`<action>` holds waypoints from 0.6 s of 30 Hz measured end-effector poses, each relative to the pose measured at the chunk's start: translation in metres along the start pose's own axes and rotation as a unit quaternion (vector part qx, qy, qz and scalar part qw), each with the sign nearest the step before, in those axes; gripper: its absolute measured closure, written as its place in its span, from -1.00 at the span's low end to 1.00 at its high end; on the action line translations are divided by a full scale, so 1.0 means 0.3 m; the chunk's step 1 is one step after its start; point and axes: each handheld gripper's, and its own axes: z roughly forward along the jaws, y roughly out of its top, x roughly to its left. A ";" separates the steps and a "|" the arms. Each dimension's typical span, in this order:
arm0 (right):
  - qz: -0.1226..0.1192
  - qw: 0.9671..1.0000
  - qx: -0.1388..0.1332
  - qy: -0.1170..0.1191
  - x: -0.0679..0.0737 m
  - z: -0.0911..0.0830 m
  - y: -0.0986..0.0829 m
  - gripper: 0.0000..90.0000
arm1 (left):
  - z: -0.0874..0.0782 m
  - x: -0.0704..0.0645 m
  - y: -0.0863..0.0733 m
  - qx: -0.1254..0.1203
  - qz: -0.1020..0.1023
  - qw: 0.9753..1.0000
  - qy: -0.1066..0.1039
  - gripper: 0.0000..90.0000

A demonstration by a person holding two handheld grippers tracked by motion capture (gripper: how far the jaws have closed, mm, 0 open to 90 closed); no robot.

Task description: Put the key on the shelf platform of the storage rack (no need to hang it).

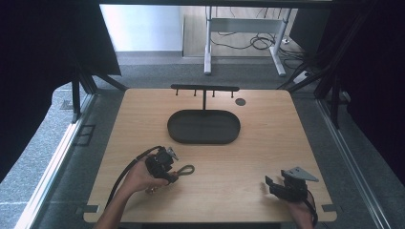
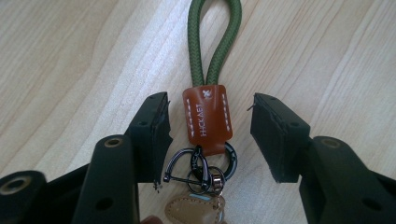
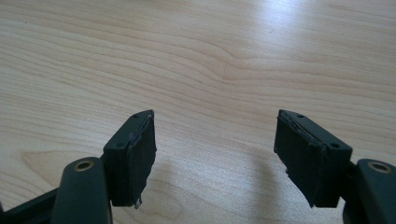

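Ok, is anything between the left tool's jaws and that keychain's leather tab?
Nothing visible. The left tool is open with its jaws on either side of the brown leather tab of the green rope keychain, bare wooden table showing in both gaps.

Left hand (image 1: 141, 177) comes in from the bottom edge, forearm angled up and to the right, holding the left gripper (image 2: 208, 135) low over the table with its jaws spread wide. Right hand (image 1: 302, 212) sits near the bottom right corner with the right gripper (image 3: 215, 154) pointing left, jaws wide apart too and nothing between them.
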 end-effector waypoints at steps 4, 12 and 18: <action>0.000 1.000 0.000 0.000 0.000 0.000 -0.001 -0.33 | 0.017 0.003 0.005 0.008 -0.001 1.000 0.001 0.08; 0.001 1.000 0.000 0.001 -0.001 -0.001 -0.001 -0.33 | 0.035 0.007 0.009 0.019 -0.001 1.000 0.007 0.19; -0.001 1.000 -0.008 -0.002 0.001 -0.009 0.005 -0.33 | 0.038 0.005 0.010 0.020 0.000 1.000 0.005 0.27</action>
